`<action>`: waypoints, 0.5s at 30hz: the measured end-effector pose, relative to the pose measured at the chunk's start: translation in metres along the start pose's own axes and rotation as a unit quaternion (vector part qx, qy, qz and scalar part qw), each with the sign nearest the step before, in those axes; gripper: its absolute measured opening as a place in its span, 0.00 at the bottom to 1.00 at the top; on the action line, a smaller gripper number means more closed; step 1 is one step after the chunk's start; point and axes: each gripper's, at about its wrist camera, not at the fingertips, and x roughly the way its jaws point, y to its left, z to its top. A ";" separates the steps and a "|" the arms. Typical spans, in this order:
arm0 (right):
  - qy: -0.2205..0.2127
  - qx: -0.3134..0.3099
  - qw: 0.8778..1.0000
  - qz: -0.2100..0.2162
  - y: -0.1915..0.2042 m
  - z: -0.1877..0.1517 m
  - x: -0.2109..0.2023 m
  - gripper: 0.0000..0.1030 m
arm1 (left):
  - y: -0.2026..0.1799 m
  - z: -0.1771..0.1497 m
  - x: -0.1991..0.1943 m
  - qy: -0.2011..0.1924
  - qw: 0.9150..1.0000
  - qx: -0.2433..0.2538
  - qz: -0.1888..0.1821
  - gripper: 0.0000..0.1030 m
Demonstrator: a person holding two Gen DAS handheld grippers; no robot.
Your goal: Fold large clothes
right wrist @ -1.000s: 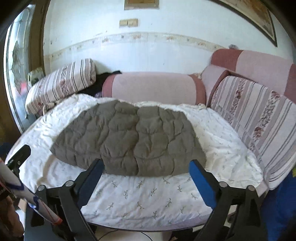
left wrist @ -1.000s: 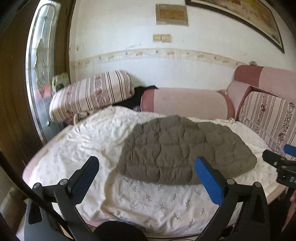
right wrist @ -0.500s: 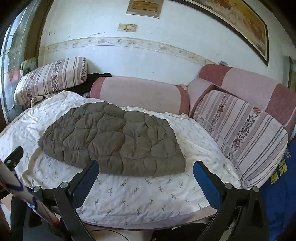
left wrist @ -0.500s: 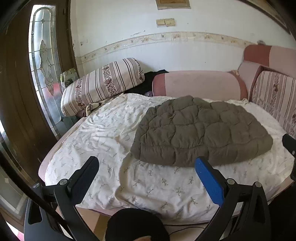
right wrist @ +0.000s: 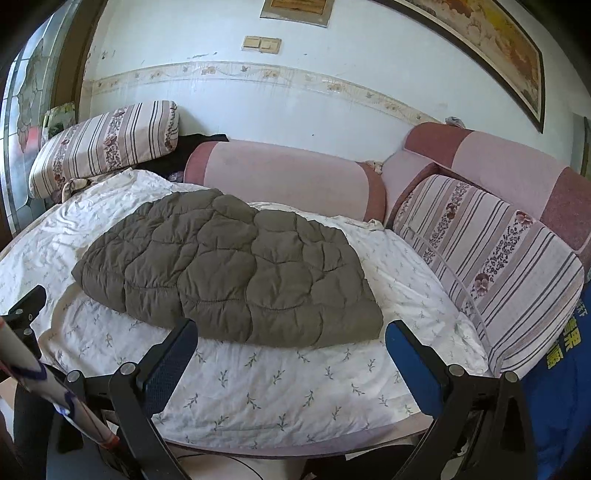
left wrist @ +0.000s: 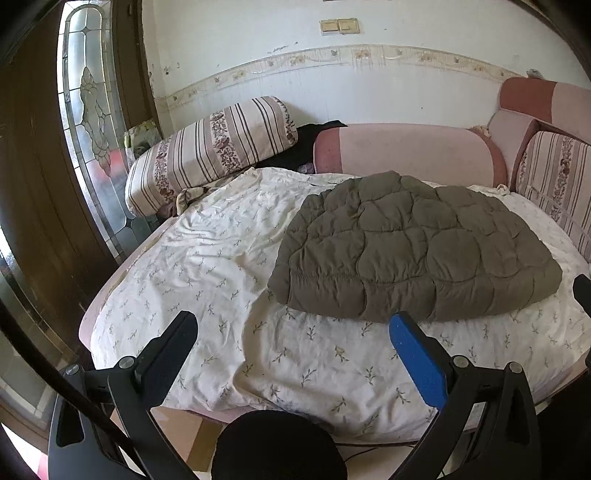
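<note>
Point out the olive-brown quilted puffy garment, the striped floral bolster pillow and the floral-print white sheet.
Olive-brown quilted puffy garment [left wrist: 413, 247], left wrist view, centre panel.
Striped floral bolster pillow [left wrist: 207, 151], left wrist view, mid-body.
Floral-print white sheet [right wrist: 280, 384], right wrist view, bare front area.

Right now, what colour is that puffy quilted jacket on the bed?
Olive-brown quilted jacket, clearest in the right wrist view.

Little can be read. In the right wrist view, a blue cloth [right wrist: 565, 369] just beside the striped floral cushion [right wrist: 491, 266], at its lower right end, carries yellow Chinese characters, cut off by the picture's edge and too distorted to make out. The framed plaque [right wrist: 297, 9] on the wall above that cushion shows no legible writing.
</note>
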 end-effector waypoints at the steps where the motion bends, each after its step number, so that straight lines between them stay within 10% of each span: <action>1: 0.001 -0.001 1.000 0.001 0.001 0.000 0.002 1.00 | -0.001 0.000 0.001 0.001 1.000 0.001 0.001 1.00; 15: 0.013 -0.005 1.000 0.005 0.002 -0.006 0.014 1.00 | -0.006 -0.002 0.010 0.012 1.000 0.009 0.003 1.00</action>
